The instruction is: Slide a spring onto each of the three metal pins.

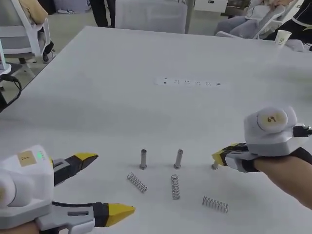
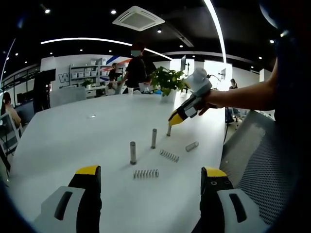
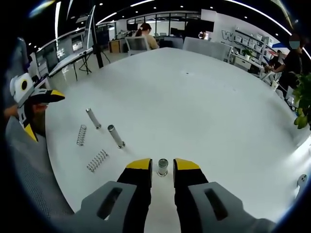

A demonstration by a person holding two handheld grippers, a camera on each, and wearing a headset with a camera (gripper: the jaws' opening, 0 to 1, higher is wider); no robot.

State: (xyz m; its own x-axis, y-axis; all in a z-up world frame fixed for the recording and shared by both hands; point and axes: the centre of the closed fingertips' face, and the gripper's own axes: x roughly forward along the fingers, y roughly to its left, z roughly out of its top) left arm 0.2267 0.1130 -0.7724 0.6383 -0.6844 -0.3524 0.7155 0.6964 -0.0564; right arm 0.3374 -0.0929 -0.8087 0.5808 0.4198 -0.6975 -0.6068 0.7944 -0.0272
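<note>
Yellow tips spread wide on the left gripper [image 1: 103,184], down at the near left of the white table [image 1: 97,87]. Its jaws gape with nothing between them, and my guess is it's held back there, ready to go for a spring. In its own view the left spring [image 2: 146,173] lies flat on the table ahead of the gap, well apart from either fingertip [image 2: 88,171].

Moving across: left pin [image 1: 143,159] upright and bare, middle pin [image 1: 179,159] upright and bare too. Just in front of them the springs lie on their sides, the left spring near the left pin, the middle spring [image 1: 175,186] near the middle pin, and the right spring [image 1: 215,204] further along. All are loose and none is threaded, so by my reading the job hasn't properly begun.

And now the right gripper [image 1: 217,158], jaws set narrow and straddling the third pin [image 3: 163,166]. The pin stands upright between the two fingertips [image 3: 139,165] with a sliver of table showing either side. I'd call that close beside, not clamped. Likely it's there to steady that pin for a spring.
</note>
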